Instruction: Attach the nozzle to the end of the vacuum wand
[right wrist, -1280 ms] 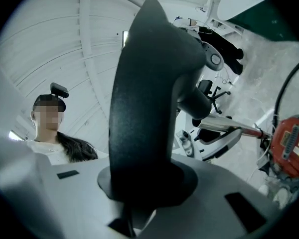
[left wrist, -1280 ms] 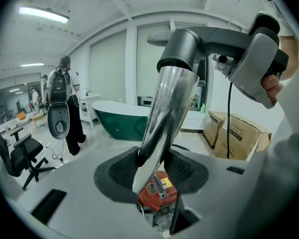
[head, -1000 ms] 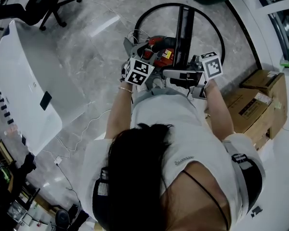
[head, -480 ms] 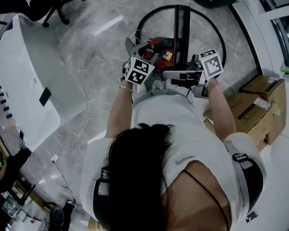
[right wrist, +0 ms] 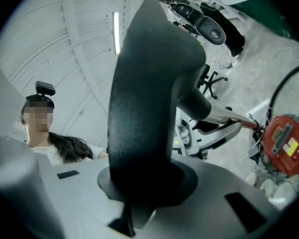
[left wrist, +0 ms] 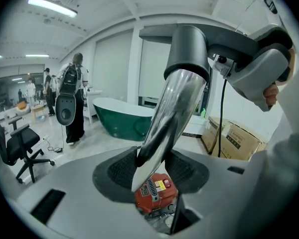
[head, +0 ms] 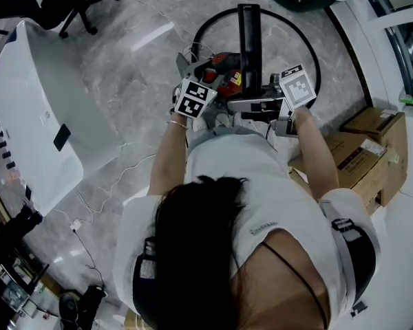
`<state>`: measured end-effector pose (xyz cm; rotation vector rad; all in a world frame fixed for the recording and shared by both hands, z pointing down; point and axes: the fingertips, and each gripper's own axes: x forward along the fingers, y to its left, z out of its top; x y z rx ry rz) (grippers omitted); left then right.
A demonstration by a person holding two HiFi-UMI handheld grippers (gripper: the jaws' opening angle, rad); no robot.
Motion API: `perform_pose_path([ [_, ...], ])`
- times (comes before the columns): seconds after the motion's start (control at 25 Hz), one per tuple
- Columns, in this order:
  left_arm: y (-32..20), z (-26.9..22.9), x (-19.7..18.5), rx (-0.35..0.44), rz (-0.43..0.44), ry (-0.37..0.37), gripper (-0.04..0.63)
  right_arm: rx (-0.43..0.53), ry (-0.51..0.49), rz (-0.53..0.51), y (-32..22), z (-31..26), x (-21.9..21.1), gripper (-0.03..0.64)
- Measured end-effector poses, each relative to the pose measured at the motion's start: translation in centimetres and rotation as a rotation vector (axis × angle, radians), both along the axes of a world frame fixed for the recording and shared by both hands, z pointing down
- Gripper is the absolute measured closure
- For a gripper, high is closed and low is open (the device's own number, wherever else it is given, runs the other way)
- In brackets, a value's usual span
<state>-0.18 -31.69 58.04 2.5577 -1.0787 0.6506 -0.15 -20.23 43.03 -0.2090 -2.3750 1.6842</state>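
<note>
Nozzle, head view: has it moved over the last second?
Yes. The nozzle swung left: its far end slid left along the top of the hose loop, which stayed put, and it no longer leans right.

A shiny silver metal wand (left wrist: pixel 172 108), a dark grey plastic nozzle (right wrist: pixel 149 83), a red vacuum canister (left wrist: pixel 150 202) with a yellow label (left wrist: pixel 163 185) and black-and-white square-patterned marker cubes (head: pixel 195 100) were noted.

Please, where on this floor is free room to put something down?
Free: the bare marble floor between the white bathtub and the black hose loop. Crowded: inside that loop, round the red vacuum body; at the cardboard boxes on the right; among the cables at lower left.
</note>
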Motion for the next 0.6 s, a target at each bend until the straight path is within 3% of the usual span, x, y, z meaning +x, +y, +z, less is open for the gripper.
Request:
perform_pose_path([
  [0.6, -0.1, -0.5, -0.1, -0.015, -0.003, 0.047, 0.419, 0.181, 0.181, -0.066, 0.9, 1.4, -0.7, 0.545],
])
